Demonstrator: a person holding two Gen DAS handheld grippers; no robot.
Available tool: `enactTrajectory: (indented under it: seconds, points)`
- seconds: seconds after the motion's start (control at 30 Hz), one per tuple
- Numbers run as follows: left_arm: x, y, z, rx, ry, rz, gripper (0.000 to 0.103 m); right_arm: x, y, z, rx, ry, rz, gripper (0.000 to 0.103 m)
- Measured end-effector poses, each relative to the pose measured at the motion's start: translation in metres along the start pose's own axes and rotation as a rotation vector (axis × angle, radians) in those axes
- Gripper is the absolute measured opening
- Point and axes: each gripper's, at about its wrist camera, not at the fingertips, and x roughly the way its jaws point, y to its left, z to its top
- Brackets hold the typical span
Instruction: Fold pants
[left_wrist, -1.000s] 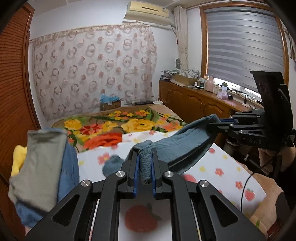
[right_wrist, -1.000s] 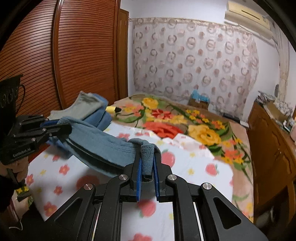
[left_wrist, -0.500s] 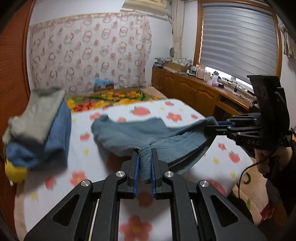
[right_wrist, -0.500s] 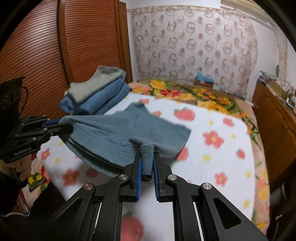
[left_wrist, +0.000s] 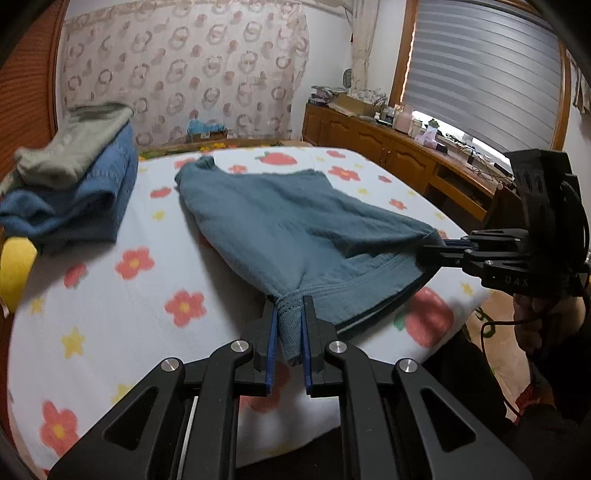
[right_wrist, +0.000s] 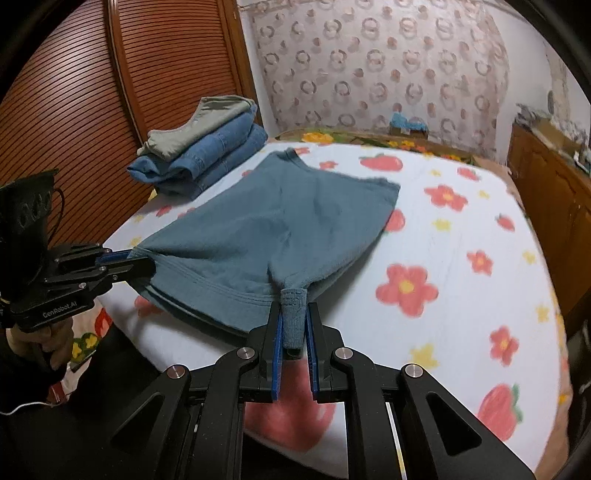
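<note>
A bed covered by a white sheet printed with red flowers and strawberries (left_wrist: 110, 295) fills the lower half of both views, with a patterned curtain (left_wrist: 184, 74) hung across the back wall and a slatted wooden wardrobe door (right_wrist: 92, 92) at the upper left of the right wrist view. The teal-blue cotton shorts (left_wrist: 280, 221) lie spread over the middle of the sheet, leg ends toward the far side, while the waistband is held up off the near edge. The left gripper (left_wrist: 289, 328) is clamped narrowly on one bunched waistband corner, and the right gripper (right_wrist: 294, 325) is pinched tight on the other corner. A stack of folded blue and grey garments (right_wrist: 199, 144) sits near the upper left, just beside the far leg. Several risks are judged from here: if the corners are lowered unevenly, the waistband could be laid skewed and the fold spoiled; the thick rolled fabric could slip from the pads if tension is pulled too hard; the slack middle could sag and wrinkle underneath; and the near edge could be dragged off the bed.
</note>
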Motion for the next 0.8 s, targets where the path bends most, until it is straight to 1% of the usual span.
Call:
enactTrajectory:
  seconds: [0.17,0.3,0.43,0.5,0.53,0.8]
  points:
    - [0.012,0.005,-0.014,-0.016,0.048,0.000,0.013,0.008,-0.004,-0.010,0.030,0.022,0.012,0.011]
    - [0.017,0.009,-0.020,-0.033,0.067,0.003,0.018,0.014,-0.004,-0.013,0.047,0.023,0.014,0.011]
    - [0.015,0.009,-0.023,-0.032,0.056,-0.008,0.018,0.012,-0.006,-0.016,0.066,0.014,0.026,0.011]
    - [0.013,0.007,-0.023,-0.024,0.054,-0.013,0.014,0.012,-0.006,-0.019,0.066,0.010,0.025,0.011]
    - [0.012,0.007,-0.021,-0.020,0.052,-0.018,0.014,0.010,-0.005,-0.019,0.065,0.006,0.027,0.011]
    - [-0.025,-0.004,-0.007,0.000,-0.025,-0.059,0.014,-0.012,-0.001,-0.023,0.059,-0.026,0.039,0.011]
